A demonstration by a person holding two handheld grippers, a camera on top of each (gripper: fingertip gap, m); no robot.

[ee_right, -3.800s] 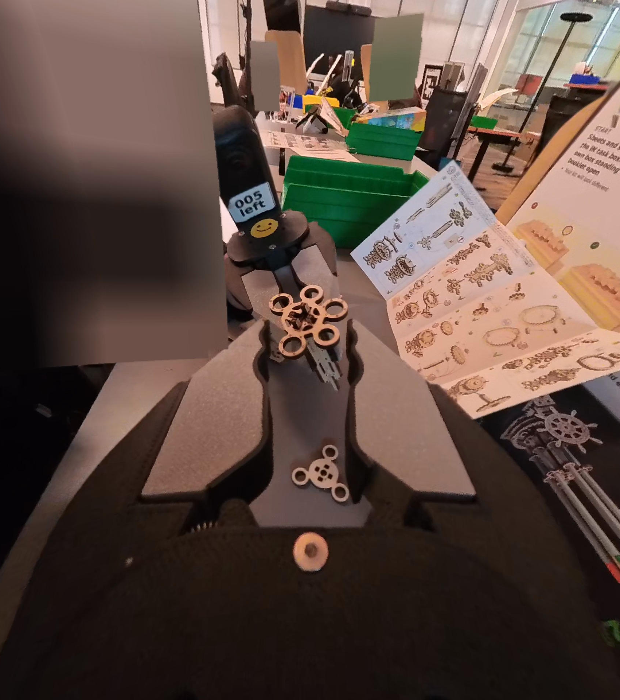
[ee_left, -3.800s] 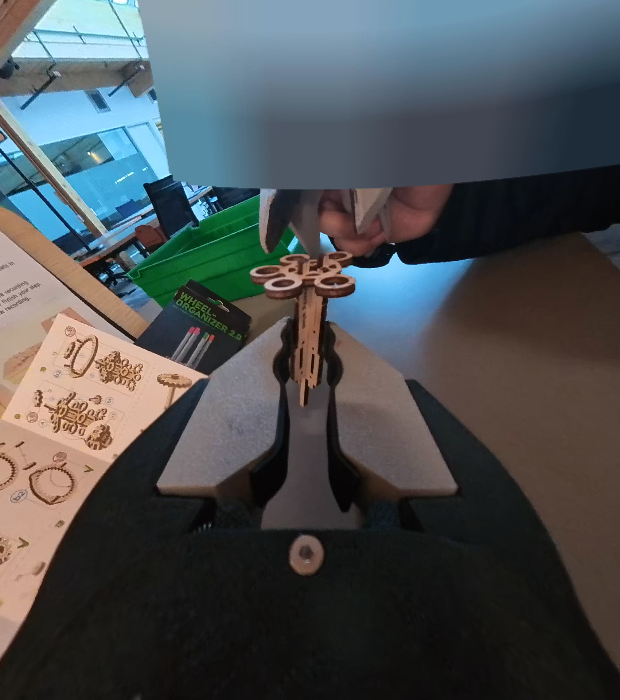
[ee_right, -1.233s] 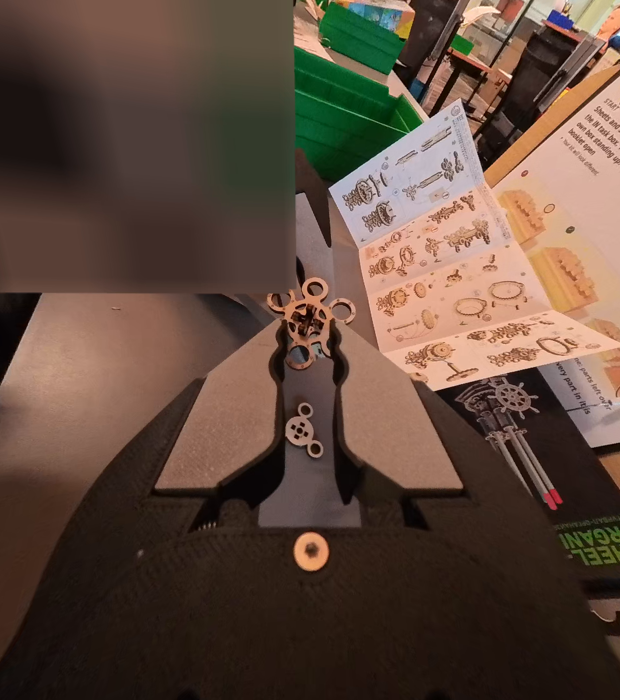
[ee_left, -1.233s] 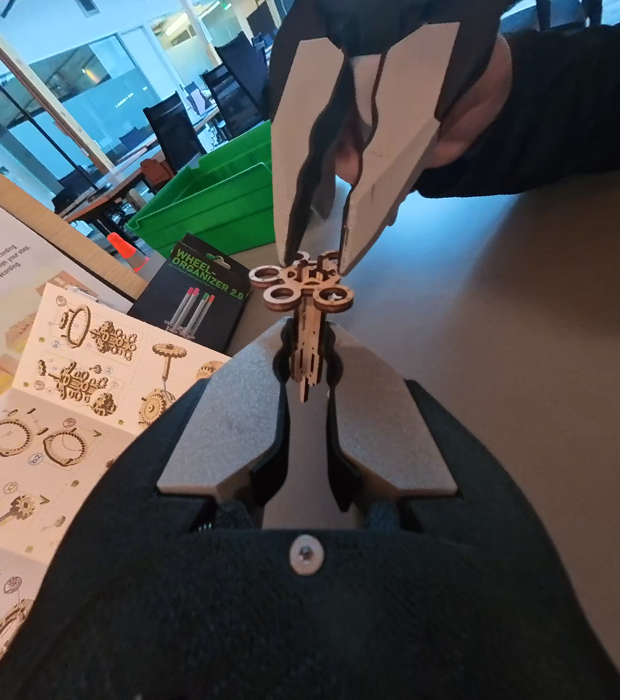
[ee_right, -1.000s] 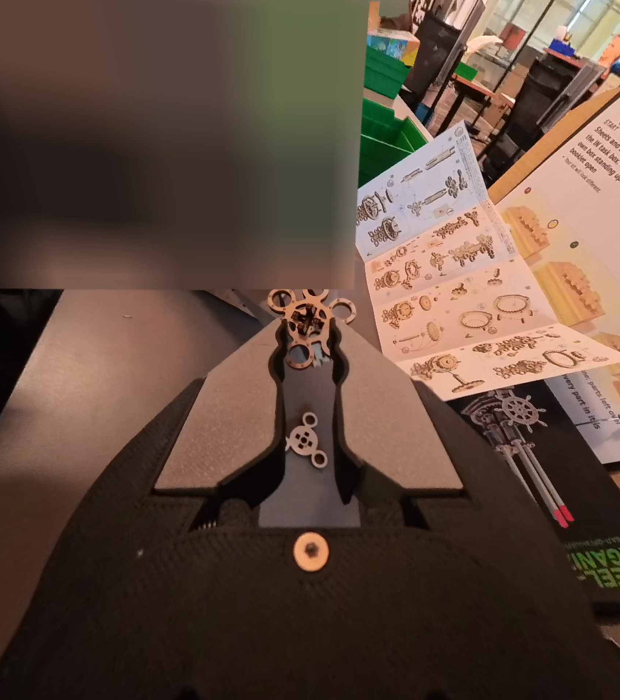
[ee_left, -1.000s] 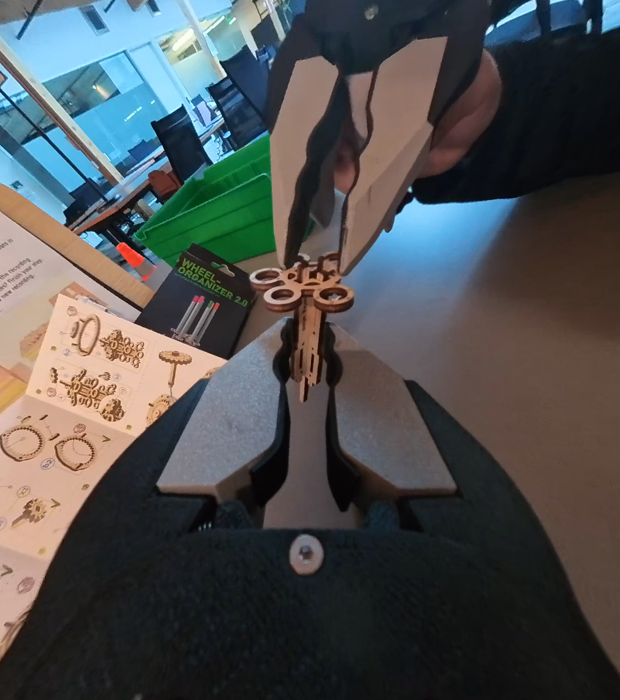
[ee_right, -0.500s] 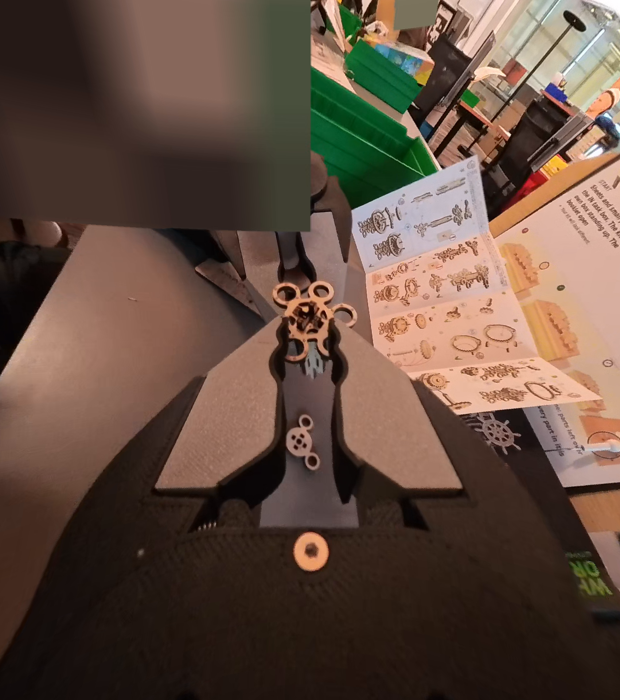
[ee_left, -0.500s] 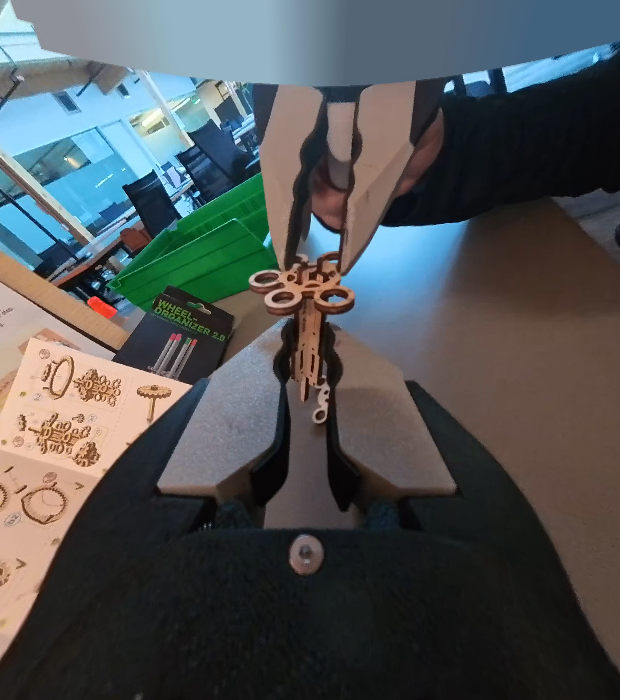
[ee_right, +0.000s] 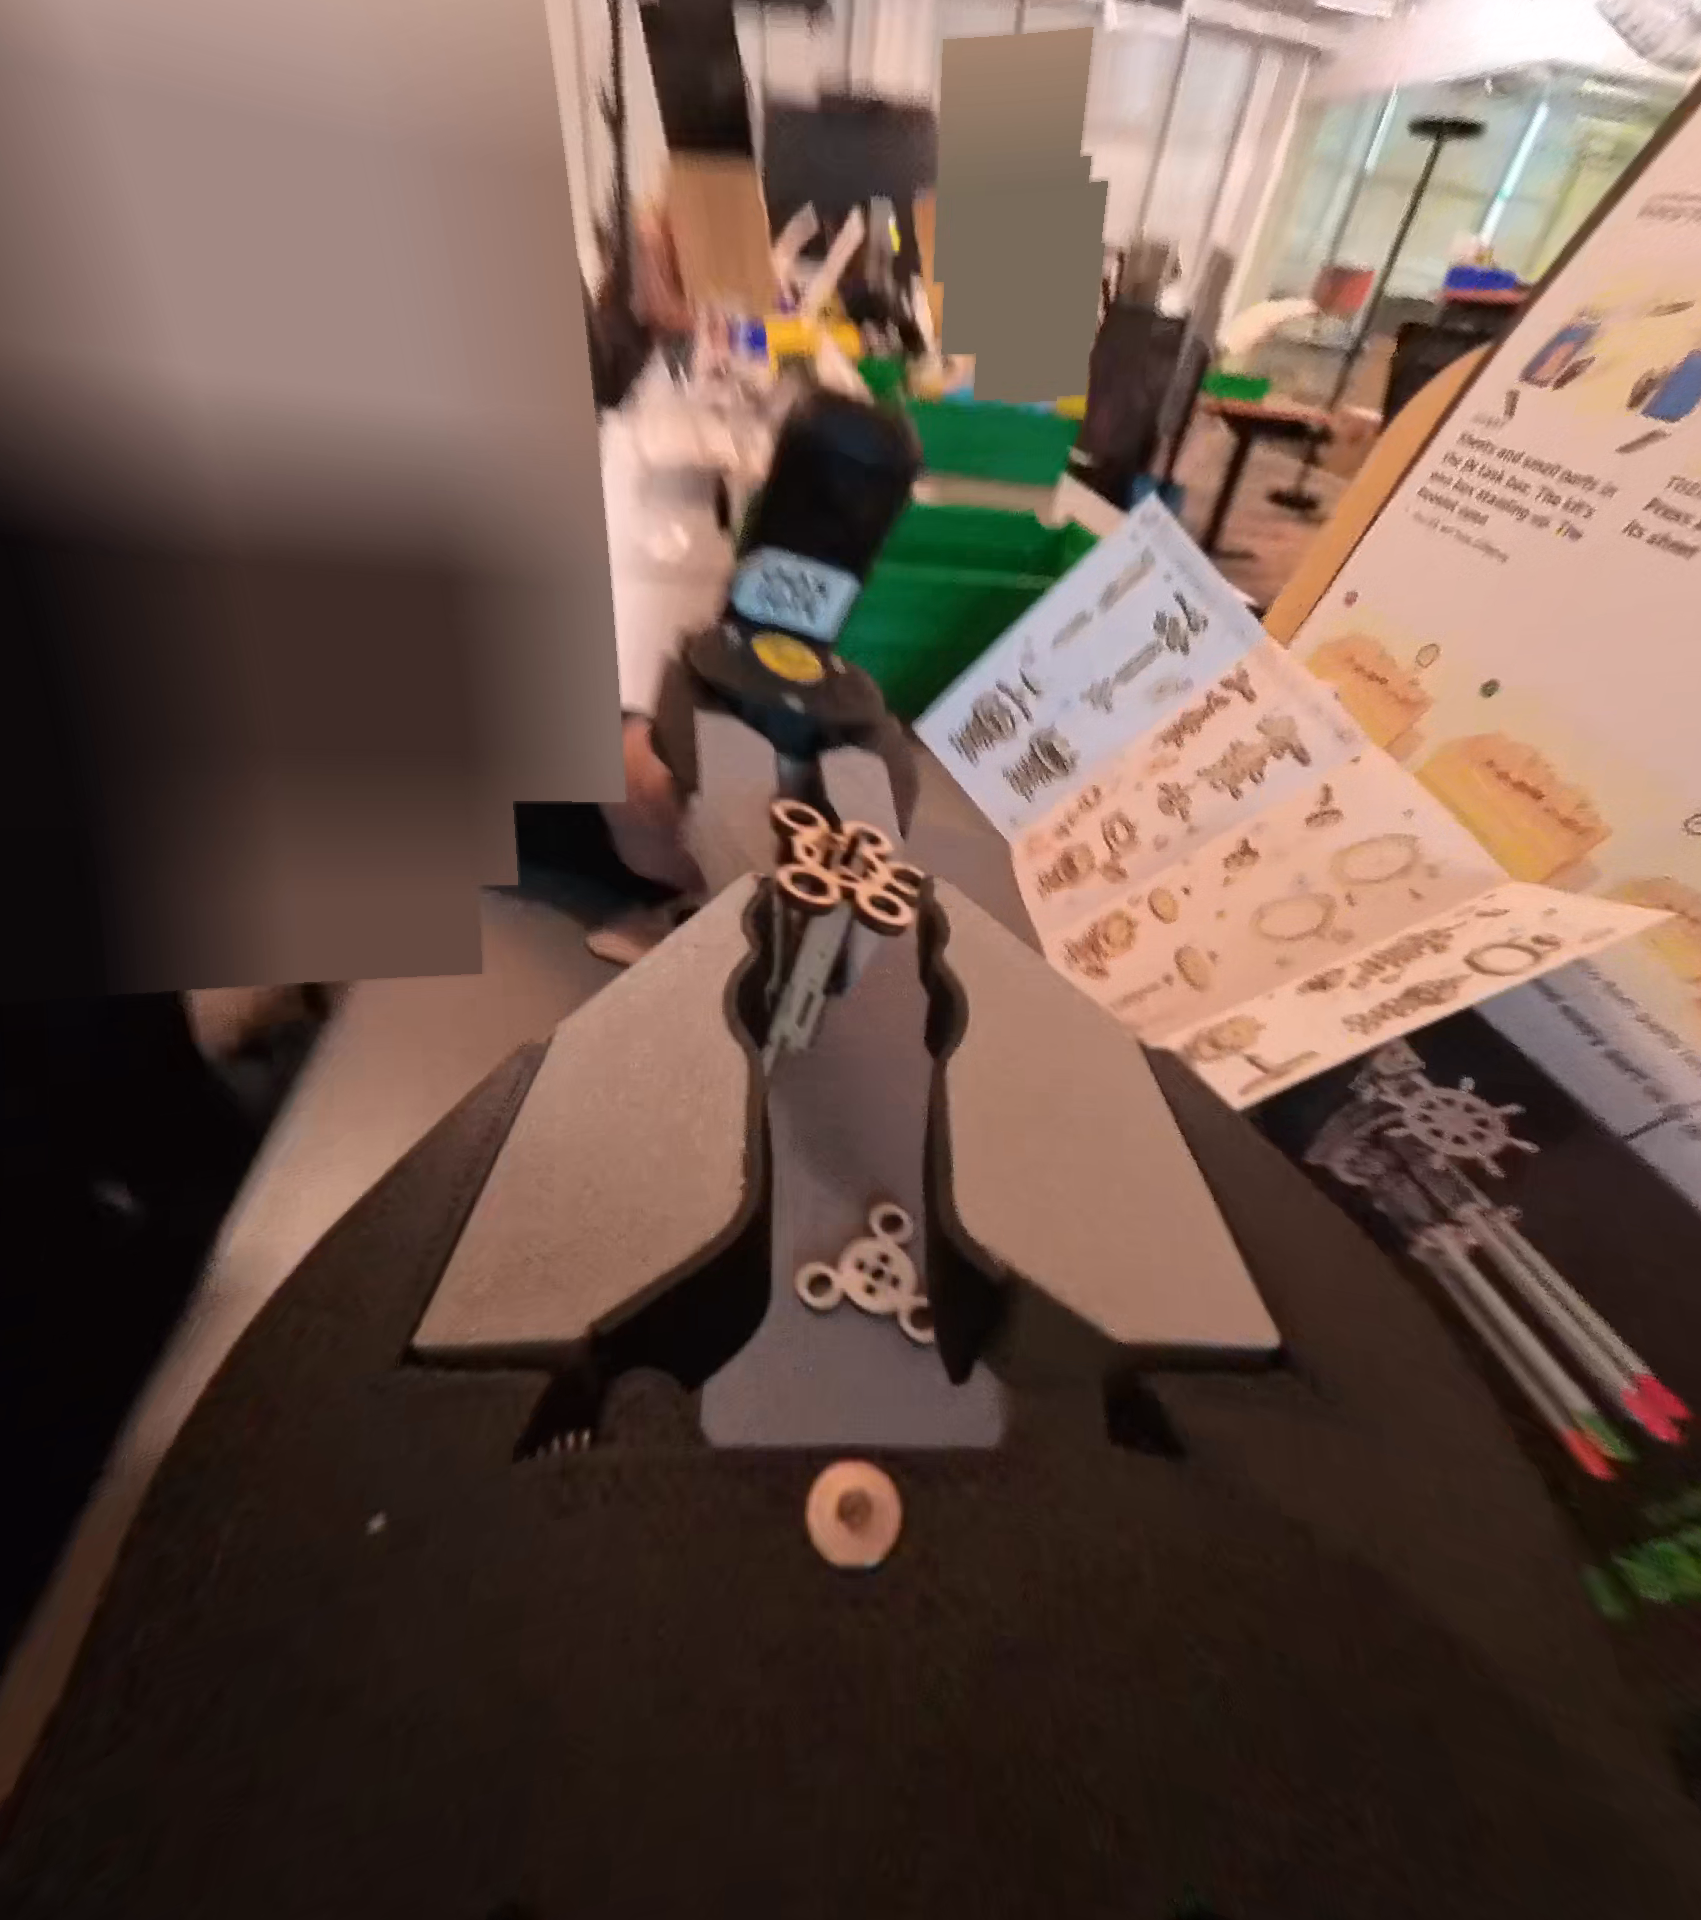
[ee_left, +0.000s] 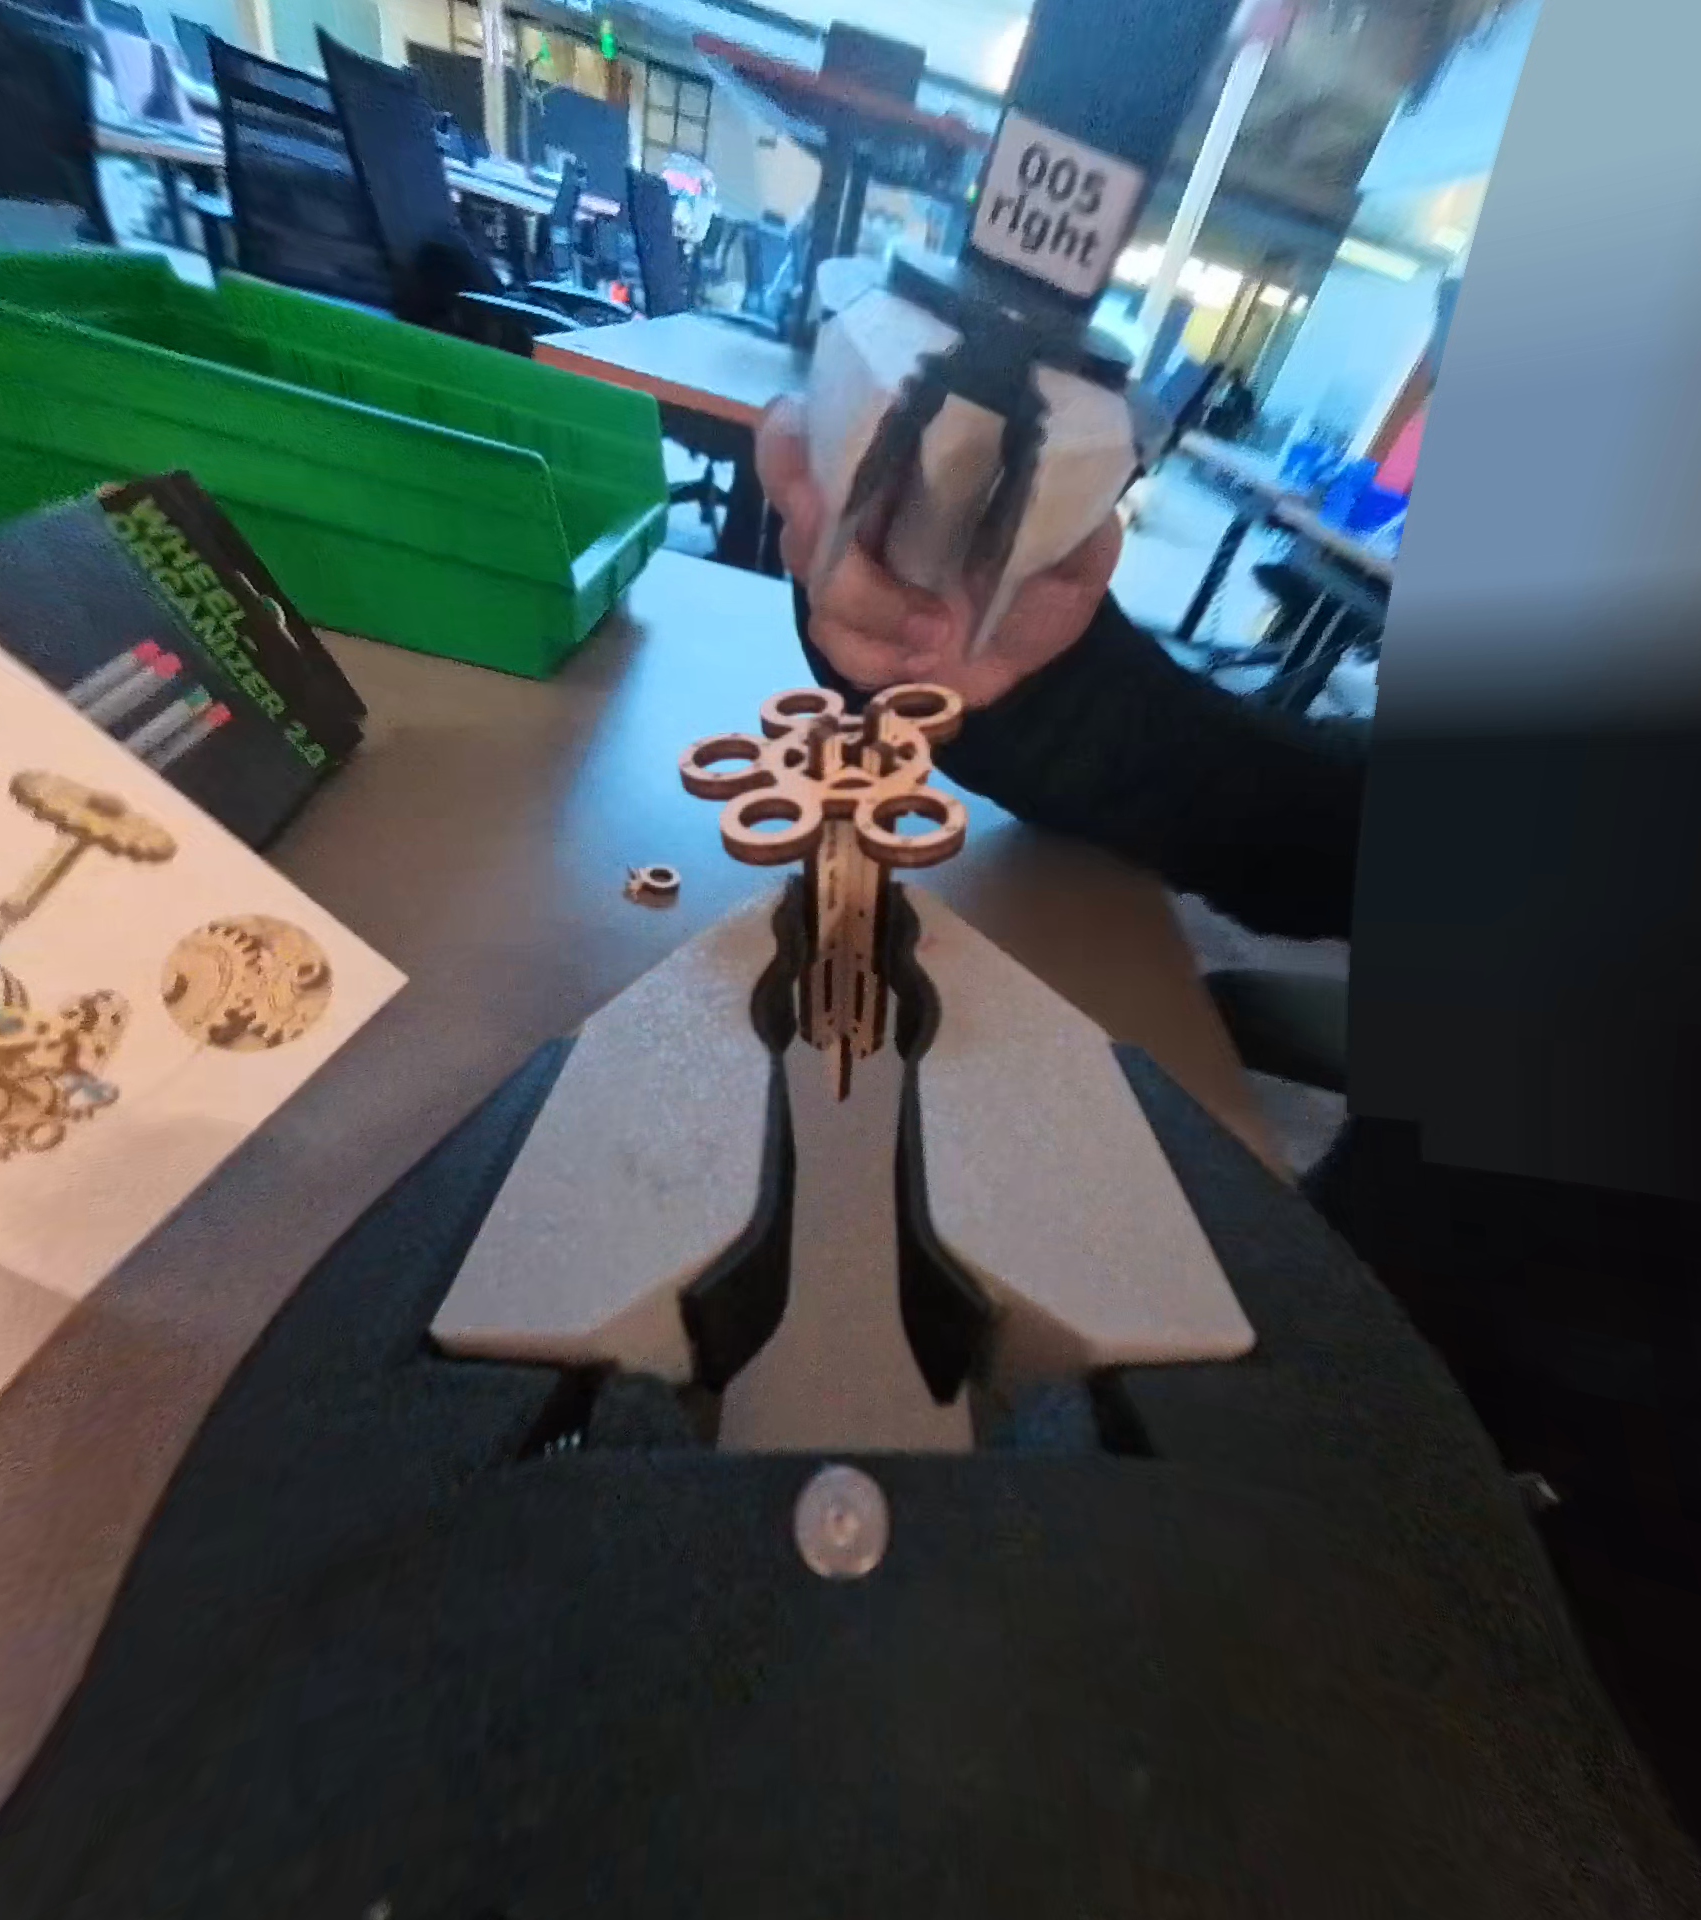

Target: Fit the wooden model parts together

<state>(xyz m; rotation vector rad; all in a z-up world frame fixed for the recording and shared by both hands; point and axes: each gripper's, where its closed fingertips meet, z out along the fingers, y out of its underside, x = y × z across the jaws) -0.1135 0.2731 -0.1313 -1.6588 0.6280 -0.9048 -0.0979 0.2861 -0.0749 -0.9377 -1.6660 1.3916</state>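
Note:
My left gripper [ee_left: 841, 925] is shut on the upright shaft of a wooden assembly [ee_left: 841, 977]. A flat plate of several rings [ee_left: 820, 784] sits on the shaft's top. My right gripper [ee_left: 913, 592] is open and empty, behind and above the plate, clear of it. In the right wrist view, the right gripper [ee_right: 841, 904] faces the assembly [ee_right: 841, 883] and the left gripper [ee_right: 794, 769]. A small flat three-ring wooden piece [ee_right: 867, 1278] shows low between the right fingers, seemingly on the table. A small wooden piece [ee_left: 654, 883] lies on the table left of the assembly.
An open instruction booklet [ee_left: 98, 987] [ee_right: 1241, 831] and a dark kit box [ee_left: 202, 665] lie beside the work spot. A green bin [ee_left: 358, 447] stands behind them. An instruction board [ee_right: 1604, 623] leans at the right. A person's hand [ee_left: 887, 623] holds the right gripper.
My right gripper has drawn back and up from the ring plate, where its fingertips were half a second ago. My left gripper still holds the shaft. Both views have swung.

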